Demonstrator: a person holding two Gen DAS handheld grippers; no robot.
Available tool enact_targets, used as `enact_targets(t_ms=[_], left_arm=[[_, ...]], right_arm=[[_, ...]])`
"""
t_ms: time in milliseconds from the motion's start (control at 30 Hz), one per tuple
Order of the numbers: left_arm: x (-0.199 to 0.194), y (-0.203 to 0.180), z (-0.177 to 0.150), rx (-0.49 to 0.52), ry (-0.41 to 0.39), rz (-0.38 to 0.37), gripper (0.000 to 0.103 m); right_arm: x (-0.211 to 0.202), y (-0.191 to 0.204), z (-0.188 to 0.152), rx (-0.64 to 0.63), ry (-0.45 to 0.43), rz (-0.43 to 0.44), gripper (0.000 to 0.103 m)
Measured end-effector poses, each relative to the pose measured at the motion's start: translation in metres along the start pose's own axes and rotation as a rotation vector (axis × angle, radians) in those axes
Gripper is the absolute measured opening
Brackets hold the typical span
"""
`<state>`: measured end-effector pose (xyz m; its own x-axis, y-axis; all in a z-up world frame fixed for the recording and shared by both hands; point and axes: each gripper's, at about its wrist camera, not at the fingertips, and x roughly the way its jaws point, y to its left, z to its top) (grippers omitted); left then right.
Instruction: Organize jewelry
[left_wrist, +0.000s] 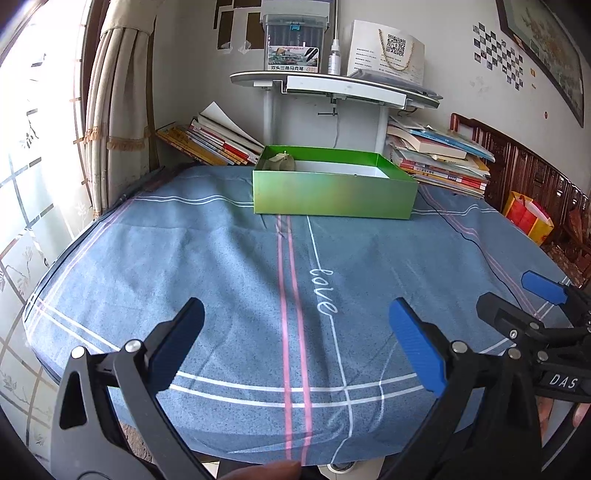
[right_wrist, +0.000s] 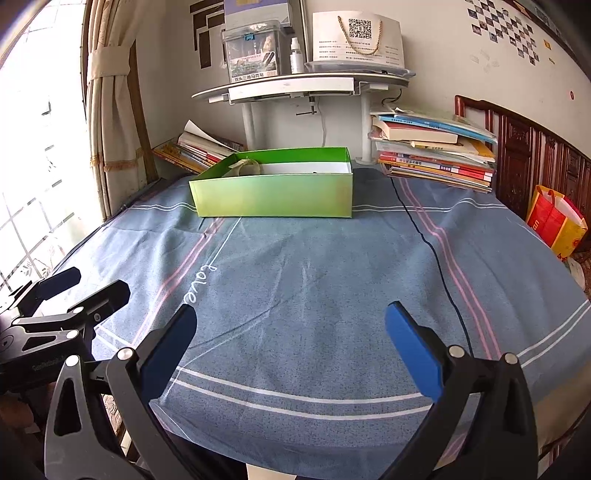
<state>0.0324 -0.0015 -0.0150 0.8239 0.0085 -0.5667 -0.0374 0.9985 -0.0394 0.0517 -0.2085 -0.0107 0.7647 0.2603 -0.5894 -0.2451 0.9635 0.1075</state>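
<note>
Left gripper (left_wrist: 297, 343) jaws spread wide, nothing between them, held level at the near edge. Right gripper (right_wrist: 290, 347) same: jaws wide apart, empty, just right of the left one. Fingertip (left_wrist: 580, 415) visible behind the right gripper's handle.

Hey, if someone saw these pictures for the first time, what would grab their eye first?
Probably the bright green open cardboard box at the far middle of the blue-grey striped tablecloth, with a pale olive bundle in its left corner. Next, the two black grippers with blue finger pads: the left gripper and right gripper both gape open and empty above the near edge of the cloth.
</note>
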Motion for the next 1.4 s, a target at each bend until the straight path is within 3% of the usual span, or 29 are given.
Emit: enact_targets(t_ms=[1400], left_arm=[[-0.0027, -0.0005, 0.0004, 0.019, -0.001, -0.006, 0.099]], right_arm=[[0.0011, -0.0036, -0.0008, 0.013, -0.007, -0.004, 0.100]])
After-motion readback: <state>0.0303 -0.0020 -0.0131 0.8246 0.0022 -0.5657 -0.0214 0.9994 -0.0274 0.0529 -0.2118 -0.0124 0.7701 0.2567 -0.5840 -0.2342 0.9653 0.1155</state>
